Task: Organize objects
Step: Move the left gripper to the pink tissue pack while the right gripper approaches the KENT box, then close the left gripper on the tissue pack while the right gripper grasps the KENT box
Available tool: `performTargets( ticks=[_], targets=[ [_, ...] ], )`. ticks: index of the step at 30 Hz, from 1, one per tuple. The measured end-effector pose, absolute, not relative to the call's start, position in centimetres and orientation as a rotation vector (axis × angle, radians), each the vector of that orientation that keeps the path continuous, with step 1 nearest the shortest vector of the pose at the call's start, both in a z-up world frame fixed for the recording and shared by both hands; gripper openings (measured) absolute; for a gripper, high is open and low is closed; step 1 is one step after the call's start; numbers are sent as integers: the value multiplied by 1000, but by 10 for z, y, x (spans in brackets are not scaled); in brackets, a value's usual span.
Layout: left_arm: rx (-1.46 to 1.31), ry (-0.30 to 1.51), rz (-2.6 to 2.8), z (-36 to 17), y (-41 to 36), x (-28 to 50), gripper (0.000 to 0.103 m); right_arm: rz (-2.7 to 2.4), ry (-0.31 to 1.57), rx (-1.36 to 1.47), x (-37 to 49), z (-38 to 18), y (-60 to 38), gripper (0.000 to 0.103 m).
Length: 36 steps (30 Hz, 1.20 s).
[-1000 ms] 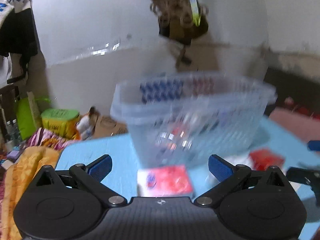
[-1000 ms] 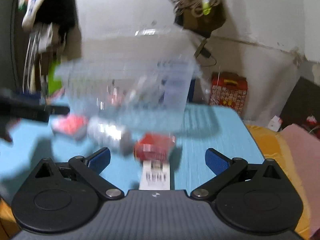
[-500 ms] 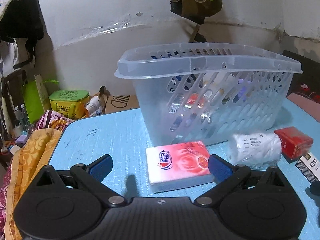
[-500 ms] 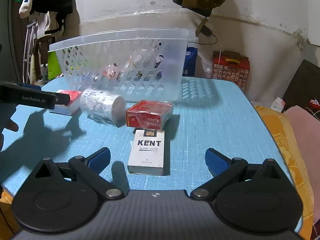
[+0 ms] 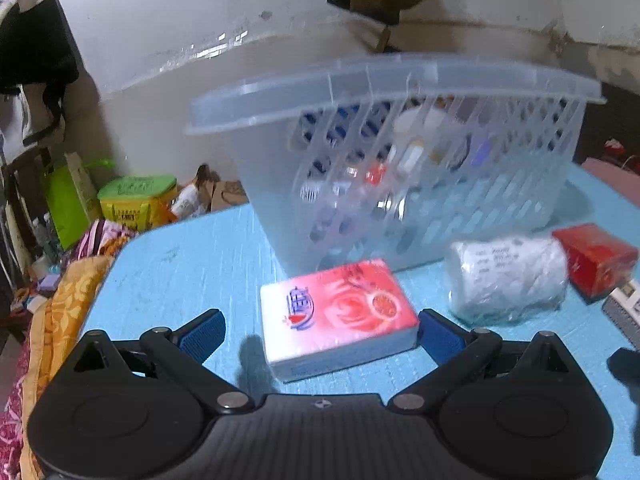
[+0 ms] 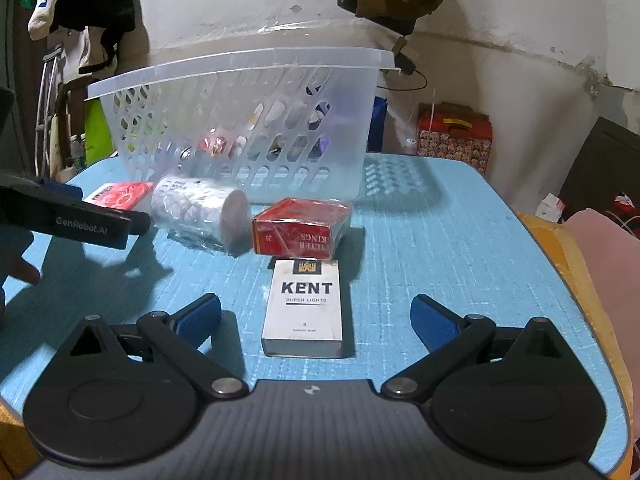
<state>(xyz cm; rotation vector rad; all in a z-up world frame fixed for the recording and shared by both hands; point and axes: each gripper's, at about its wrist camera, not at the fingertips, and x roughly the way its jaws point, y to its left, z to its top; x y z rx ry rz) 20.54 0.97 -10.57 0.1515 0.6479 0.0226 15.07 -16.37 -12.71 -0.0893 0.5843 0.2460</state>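
Observation:
A clear plastic basket (image 5: pixel 400 80) (image 6: pixel 240 68) with several small items inside stands on the blue table. In front of it lie a pink tissue pack (image 5: pixel 336 312) (image 6: pixel 120 196), a white wrapped roll (image 5: pixel 508 276) (image 6: pixel 200 212), a red cigarette box (image 5: pixel 596 260) (image 6: pixel 300 228) and a white KENT pack (image 6: pixel 304 308). My left gripper (image 5: pixel 318 334) is open, its fingers either side of the tissue pack's near end. My right gripper (image 6: pixel 316 320) is open, straddling the KENT pack.
The blue table (image 6: pixel 440 240) ends at right beside orange and pink bedding (image 6: pixel 592 248). Bags, a green box (image 5: pixel 136 200) and clutter stand on the floor at left. A red patterned box (image 6: pixel 454 136) stands behind the table. The left gripper shows in the right wrist view (image 6: pixel 72 220).
Both grippers have lowered and moved closer to the table; the left has closed in on the tissue pack, the right on the KENT pack. The objects have stayed put.

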Motion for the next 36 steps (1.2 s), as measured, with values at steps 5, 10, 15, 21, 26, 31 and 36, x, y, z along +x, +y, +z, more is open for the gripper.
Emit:
performTargets(
  ticks=[5, 10, 15, 21, 26, 31, 36],
  targets=[
    [114, 665, 16, -105, 14, 206, 103, 245, 585, -89, 152, -126, -163, 103],
    [82, 680, 5, -105, 21, 211, 103, 243, 584, -88, 153, -125, -164, 103],
    [58, 690, -17, -107, 25, 214, 103, 238, 584, -88, 153, -125, -163, 103],
    [9, 708, -36, -109, 33, 217, 103, 246, 587, -91, 153, -125, -163, 103],
    [9, 707, -29, -109, 31, 220, 103, 268, 582, -96, 154, -123, -161, 96],
    [23, 692, -34, -108, 27, 216, 95, 299, 582, -104, 153, -121, -160, 80],
    [35, 660, -77, -107, 24, 209, 81, 323, 576, -116, 152, -120, -160, 73]
  ],
)
